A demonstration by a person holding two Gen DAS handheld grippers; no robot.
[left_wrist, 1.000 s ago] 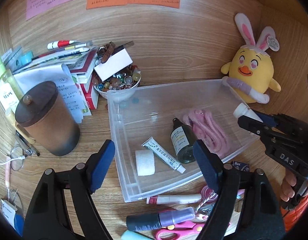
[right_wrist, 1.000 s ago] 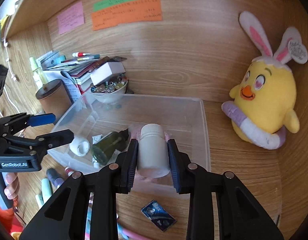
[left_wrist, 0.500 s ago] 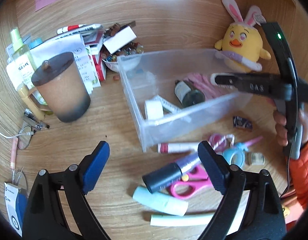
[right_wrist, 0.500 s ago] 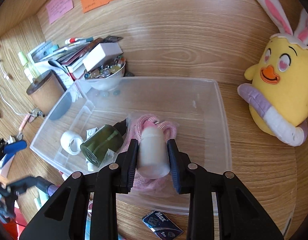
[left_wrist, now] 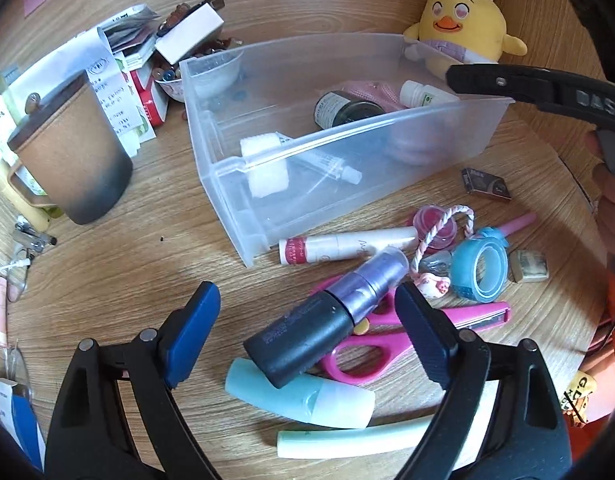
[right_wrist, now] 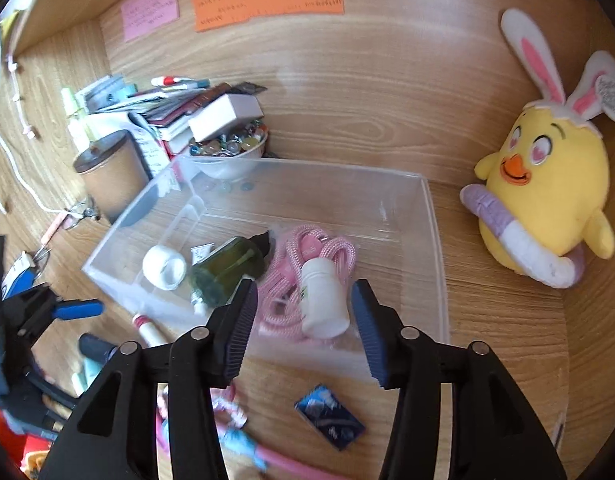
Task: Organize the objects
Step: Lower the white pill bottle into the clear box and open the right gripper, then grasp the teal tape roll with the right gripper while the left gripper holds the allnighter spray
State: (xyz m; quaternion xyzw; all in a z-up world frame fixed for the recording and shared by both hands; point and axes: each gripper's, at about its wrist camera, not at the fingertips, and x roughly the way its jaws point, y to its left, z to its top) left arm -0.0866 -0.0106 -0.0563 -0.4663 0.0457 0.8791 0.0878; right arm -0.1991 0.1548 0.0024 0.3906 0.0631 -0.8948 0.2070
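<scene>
Right tongs point(right_wrist: 303, 324) gape – white bottle point(right_wrist: 321, 298) between them, in bin point(right_wrist: 435, 240).

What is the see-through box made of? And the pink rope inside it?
The box looks like clear, slightly frosted hard plastic: you can see the desk's wood grain through its thin, stiff walls. The pink rope looks like soft woven cord, probably nylon or cotton; its surface shows a braided pattern.

Wooden desk point(left_wrist: 119, 264) is pretty cluttered: clear bin point(left_wrist: 347, 148), brown lidded cup point(left_wrist: 73, 152), yellow chick plush point(right_wrist: 547, 188), pink scissors point(left_wrist: 371, 344), blue tape roll point(left_wrist: 483, 270), 1 dark spray bottle point(left_wrist: 327, 320).
</scene>
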